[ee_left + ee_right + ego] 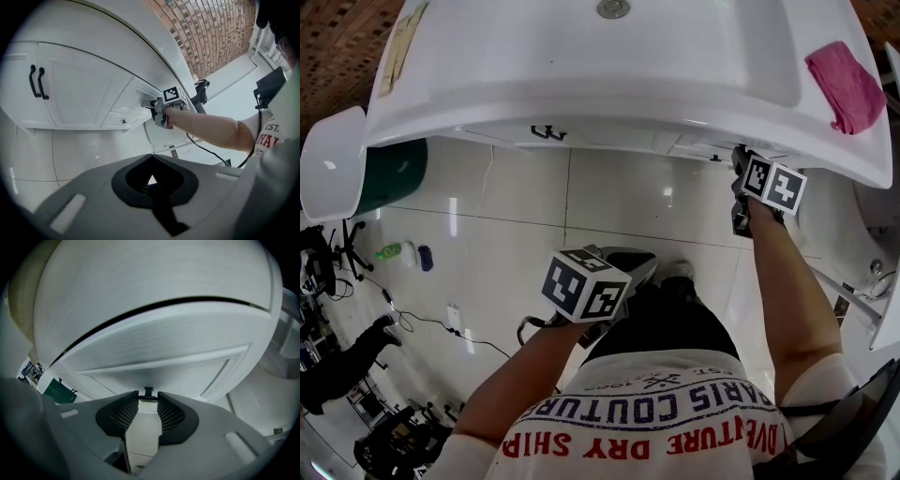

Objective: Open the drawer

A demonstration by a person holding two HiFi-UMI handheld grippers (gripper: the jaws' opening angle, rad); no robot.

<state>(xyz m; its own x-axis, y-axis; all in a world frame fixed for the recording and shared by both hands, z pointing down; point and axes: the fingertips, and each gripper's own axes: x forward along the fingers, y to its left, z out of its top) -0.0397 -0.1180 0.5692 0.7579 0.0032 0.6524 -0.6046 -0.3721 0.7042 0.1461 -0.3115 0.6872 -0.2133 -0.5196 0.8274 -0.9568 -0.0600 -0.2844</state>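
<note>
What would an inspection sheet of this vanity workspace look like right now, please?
Surface: white vanity top, sink drain in it.
Job's things: drawer appears closed; drawer knob sits between the right jaws.
Clutter: pink cloth on the vanity top.
Grippers: right gripper closed on the drawer knob; left gripper shut, empty, held back.
Cables: black cable under the right arm.
Surroundings: tiled floor, green bottle on it.
</note>
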